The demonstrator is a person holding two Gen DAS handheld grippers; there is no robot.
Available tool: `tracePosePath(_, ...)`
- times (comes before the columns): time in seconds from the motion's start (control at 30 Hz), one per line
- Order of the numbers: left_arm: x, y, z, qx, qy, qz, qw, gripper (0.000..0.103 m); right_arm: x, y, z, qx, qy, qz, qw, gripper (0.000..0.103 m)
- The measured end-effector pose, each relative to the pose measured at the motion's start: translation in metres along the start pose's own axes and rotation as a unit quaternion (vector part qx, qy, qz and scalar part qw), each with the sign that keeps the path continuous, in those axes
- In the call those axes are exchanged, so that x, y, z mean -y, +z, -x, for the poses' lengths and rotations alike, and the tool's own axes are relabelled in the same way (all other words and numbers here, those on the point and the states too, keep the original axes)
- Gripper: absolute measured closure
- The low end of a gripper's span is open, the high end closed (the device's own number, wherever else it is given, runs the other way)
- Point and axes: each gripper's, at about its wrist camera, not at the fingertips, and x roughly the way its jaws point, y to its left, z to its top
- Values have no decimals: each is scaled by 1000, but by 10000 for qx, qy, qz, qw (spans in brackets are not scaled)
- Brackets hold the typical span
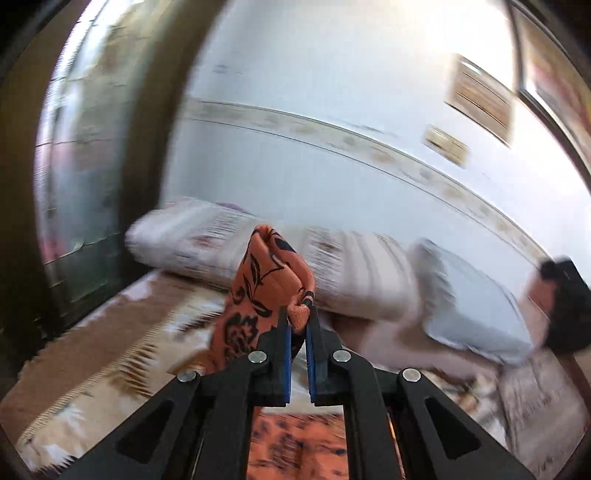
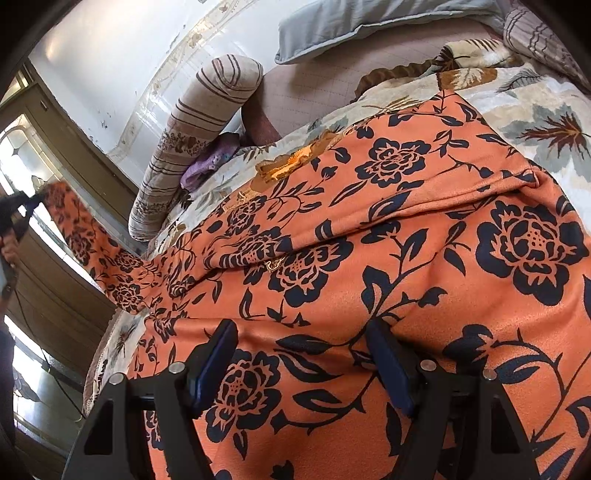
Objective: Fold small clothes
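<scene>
Nearest the right wrist camera, the right gripper [image 2: 301, 363] hovers with its blue-padded jaws well apart over the orange garment printed with dark navy flowers [image 2: 388, 236]; nothing sits between the pads. The garment lies spread across the cream leaf-patterned bedspread [image 2: 535, 122], its broad body under the right gripper and one narrow part, seemingly a sleeve, running away to the left edge of that view. There the left gripper [image 1: 298, 325] holds it: its jaws are clamped together on a small bunch of the orange cloth, raised above the bed. The garment's long axis therefore runs from the wide body out to that lifted tip, which points up and toward the window side.

The risk, as a judgement: the pinch is on only a small knob of fabric, so a hard pull could slip it free. With the right jaws not pressing the body down, the lift may also drag the whole garment and rumple it.

Farther off lie a striped beige bolster pillow [image 2: 199, 122] and a pale blue pillow [image 2: 369, 22] against the white wall [image 1: 332, 92].
</scene>
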Motion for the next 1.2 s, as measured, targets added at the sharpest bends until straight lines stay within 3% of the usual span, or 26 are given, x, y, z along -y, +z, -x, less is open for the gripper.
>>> tracePosePath(0.2, 113, -38, -5, -445, -989, -495, 9929, 97, 2, 0, 1, 23, 83, -65, 9999, 27)
tracePosePath(0.37, 206, -94, -20, -1121, -1718, -986, 9738, 96, 4, 0, 3, 43, 156, -120, 9998, 27)
tracePosePath(0.4, 224, -111, -31, -1388, -1820, -1058, 9677, 93, 4, 0, 3, 44, 165, -123, 9998, 27)
tracePosePath(0.43, 234, -126, -44, -1738, -1937, -1116, 9591, 79, 4, 0, 3, 46, 174, -129, 9998, 27)
tracePosePath(0.47, 243, -148, -61, -2278, -2057, -1177, 9444, 69, 4, 0, 3, 48, 180, -134, 9997, 27)
tracePosePath(0.5, 246, -164, -75, -2691, -2045, -1193, 9336, 50, 5, 0, 3, 51, 185, -138, 9997, 27)
tracePosePath(0.57, 238, -190, -95, -3296, -1922, -1143, 9173, 48, 5, 0, 4, 56, 202, -152, 9997, 27)
tracePosePath(0.67, 186, -202, -106, -3389, -1455, -852, 9256, 48, 6, 0, 6, 66, 219, -181, 9996, 27)
tracePosePath(0.73, 149, -202, -104, -3248, -1177, -704, 9358, 47, 6, 0, 7, 57, 209, -197, 9996, 27)
tracePosePath(0.87, 73, -206, -99, -2863, -281, -802, 9544, 45, 8, 7, 15, -13, 254, -483, 9985, 27)
tracePosePath(1.0, 18, -224, -110, -2743, 314, -800, 9578, 45, 11, 40, 44, 387, 473, -797, 9950, 27)
tracePosePath(1.2, -14, -251, -116, -2805, 557, -547, 9567, 45, 51, 110, 27, 220, -101, -1541, 9878, 27)
